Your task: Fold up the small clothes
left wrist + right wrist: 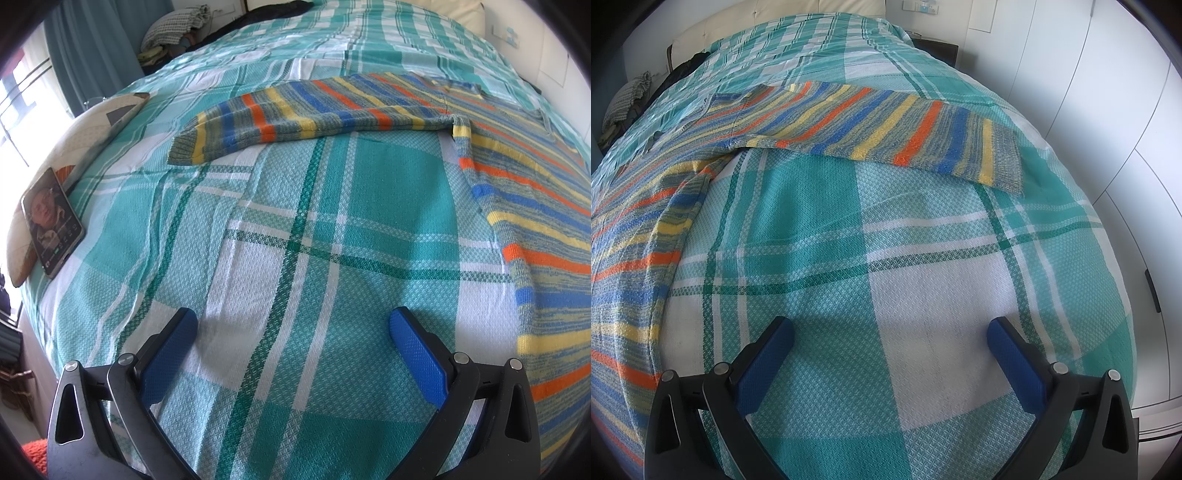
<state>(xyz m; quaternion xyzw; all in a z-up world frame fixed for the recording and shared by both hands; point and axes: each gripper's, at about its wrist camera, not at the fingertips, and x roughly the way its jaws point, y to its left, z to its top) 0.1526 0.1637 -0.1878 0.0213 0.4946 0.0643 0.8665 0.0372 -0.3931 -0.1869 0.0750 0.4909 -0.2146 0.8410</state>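
Left gripper point(293, 321) & right gripper point(890, 330): blue-padded jaws wide apart, empty, over teal-white plaid bedspread point(295, 221); multicolour striped knit sweater point(535, 206) flat at 2 o'clock, sleeve at 12.

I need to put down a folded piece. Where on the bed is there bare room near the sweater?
Bare bedspread lies below the left sleeve, between the phone and the sweater body. Another patch lies below the right sleeve, out to the bed's right edge. The middle is covered by the sweater, and a pillow takes the left edge.
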